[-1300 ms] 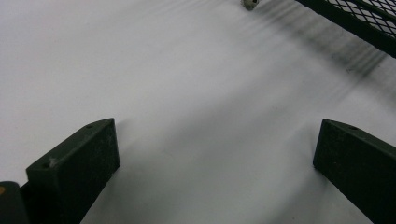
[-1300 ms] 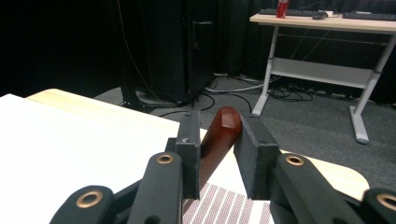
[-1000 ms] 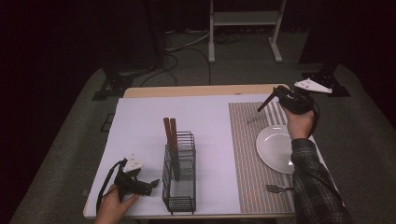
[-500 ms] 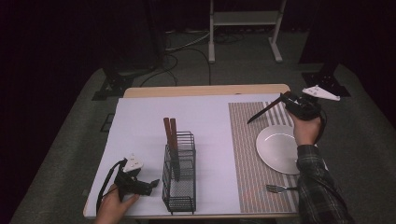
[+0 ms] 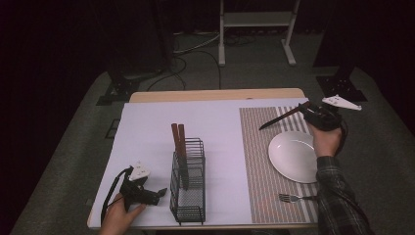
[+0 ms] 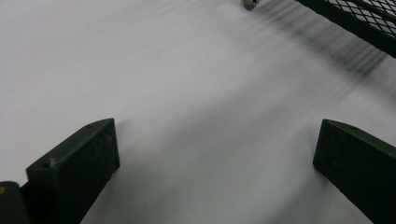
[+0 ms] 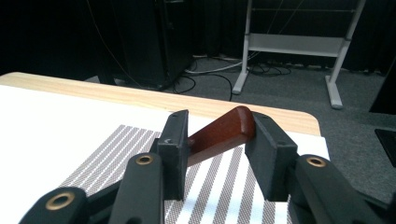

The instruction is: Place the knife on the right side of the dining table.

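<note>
My right gripper (image 5: 307,108) was up at about two o'clock on the table (image 5: 215,95), its jaws closed on the reddish-brown handle of a knife (image 5: 280,117); in the right gripper view that handle (image 7: 219,133) sat clamped between my two black pads above the striped placemat (image 7: 140,154). The dark blade ran out toward nine o'clock, hanging over the far part of the placemat (image 5: 257,161). Just toward six o'clock from that hand lay the white plate (image 5: 293,155), with nothing on it, and a fork (image 5: 293,198) rested on the placemat near the front edge. The black wire rack (image 5: 188,181) stood at about seven o'clock on the white sheet (image 5: 147,127), holding two knives with brown handles (image 5: 178,138) sticking up side by side from its far section; its near section looked vacant. My left gripper (image 5: 155,194) rested low just beside the rack, at its nine o'clock side, jaws spread wide and gripping nothing, with plain white sheet (image 6: 187,93) between them and a corner of the rack (image 6: 359,23) ahead.
</note>
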`<state>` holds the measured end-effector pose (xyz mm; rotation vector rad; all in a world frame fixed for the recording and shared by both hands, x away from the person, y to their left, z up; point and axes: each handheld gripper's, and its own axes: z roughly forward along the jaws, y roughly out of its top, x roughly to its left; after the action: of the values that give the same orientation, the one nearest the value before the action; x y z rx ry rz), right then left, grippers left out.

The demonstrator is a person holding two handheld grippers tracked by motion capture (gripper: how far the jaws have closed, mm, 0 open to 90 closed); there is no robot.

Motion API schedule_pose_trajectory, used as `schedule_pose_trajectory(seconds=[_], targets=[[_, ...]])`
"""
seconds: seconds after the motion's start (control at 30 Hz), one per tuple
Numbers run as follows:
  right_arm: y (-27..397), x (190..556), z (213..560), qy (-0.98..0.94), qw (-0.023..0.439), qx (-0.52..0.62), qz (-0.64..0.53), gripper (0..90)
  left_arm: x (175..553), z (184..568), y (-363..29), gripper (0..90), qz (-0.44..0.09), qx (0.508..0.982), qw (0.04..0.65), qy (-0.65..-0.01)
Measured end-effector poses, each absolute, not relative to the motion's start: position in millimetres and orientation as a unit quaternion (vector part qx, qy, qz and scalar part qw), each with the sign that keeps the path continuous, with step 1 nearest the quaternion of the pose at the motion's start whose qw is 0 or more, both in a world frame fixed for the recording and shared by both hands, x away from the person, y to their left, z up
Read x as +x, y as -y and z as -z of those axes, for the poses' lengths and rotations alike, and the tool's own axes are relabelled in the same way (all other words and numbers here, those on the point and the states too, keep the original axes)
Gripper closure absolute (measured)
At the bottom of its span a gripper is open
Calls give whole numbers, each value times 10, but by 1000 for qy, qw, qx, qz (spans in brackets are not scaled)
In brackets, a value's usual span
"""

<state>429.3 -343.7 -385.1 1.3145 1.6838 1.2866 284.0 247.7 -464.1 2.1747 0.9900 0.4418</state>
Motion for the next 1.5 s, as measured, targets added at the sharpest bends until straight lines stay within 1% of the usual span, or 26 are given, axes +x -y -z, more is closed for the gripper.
schedule_pose_trajectory(seconds=[0.27, 0.63, 1.0, 1.13, 1.5], targets=[[3510, 4305, 3930, -639, 313, 511, -482, 555, 2840, 4641, -2477, 0, -170, 839, 348, -382], [3569, 4359, 4039, -636, 306, 530, -469, 467, 2840, 4642, -2477, 0, -170, 839, 349, -382], [3604, 4394, 4135, -636, 300, 545, -456, 418, 2840, 4641, -2477, 0, -170, 839, 349, -382], [3611, 4417, 4177, -638, 297, 553, -447, 377, 2840, 4641, -2477, 0, -170, 839, 349, -382], [3622, 4466, 4270, -645, 284, 573, -419, 324, 2840, 4642, -2477, 0, -170, 839, 349, -382]])
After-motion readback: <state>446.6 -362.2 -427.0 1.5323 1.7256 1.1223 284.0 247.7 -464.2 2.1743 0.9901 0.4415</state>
